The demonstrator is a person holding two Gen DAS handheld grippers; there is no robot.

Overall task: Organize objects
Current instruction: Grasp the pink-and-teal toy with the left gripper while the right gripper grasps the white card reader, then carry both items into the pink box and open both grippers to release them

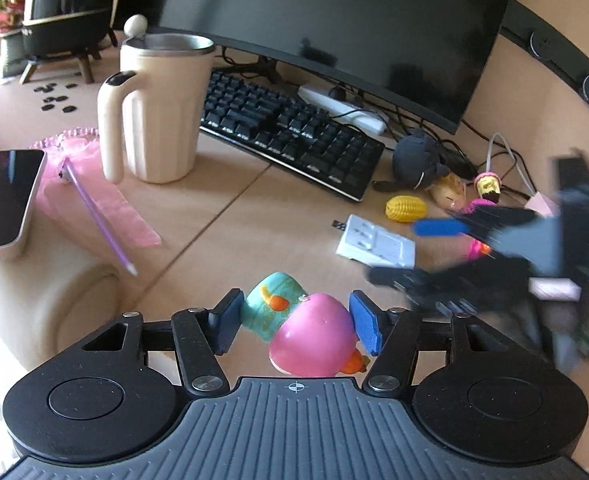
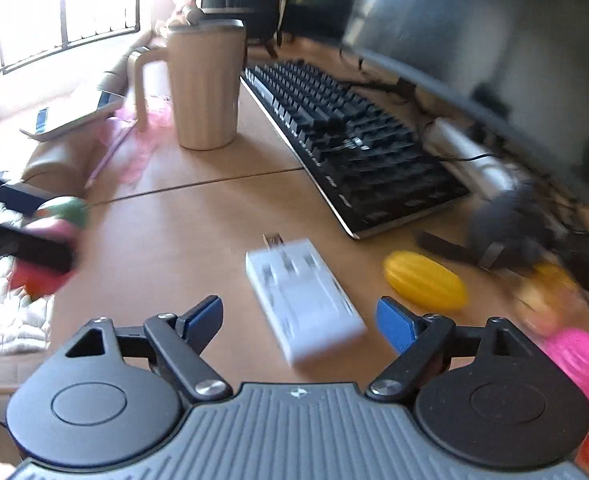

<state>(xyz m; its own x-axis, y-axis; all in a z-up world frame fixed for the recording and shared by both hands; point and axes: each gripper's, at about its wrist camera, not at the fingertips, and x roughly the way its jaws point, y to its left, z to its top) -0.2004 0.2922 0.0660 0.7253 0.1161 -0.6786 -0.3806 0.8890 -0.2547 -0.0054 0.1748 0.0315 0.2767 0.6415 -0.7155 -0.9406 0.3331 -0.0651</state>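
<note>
My left gripper point(image 1: 294, 322) is shut on a toy with a pink part point(image 1: 314, 336) and a teal part point(image 1: 272, 306), held above the desk's front edge. My right gripper point(image 2: 298, 320) is open and empty, its jaws either side of a white charger block point(image 2: 304, 304) that lies on the desk. In the left wrist view the right gripper point(image 1: 426, 248) shows blurred at the right, above the same white block point(image 1: 374, 244). A yellow ribbed toy point(image 2: 424, 280) lies right of the block; it also shows in the left wrist view point(image 1: 406, 208).
A beige mug point(image 1: 162, 108), a black keyboard point(image 1: 290, 132) and a monitor point(image 1: 354, 28) stand behind. A phone point(image 1: 2, 200), pink cloth point(image 1: 94, 196) and purple pen point(image 1: 98, 216) lie at the left. A dark plush point(image 1: 418, 160) and small figures point(image 1: 486, 188) sit at the right.
</note>
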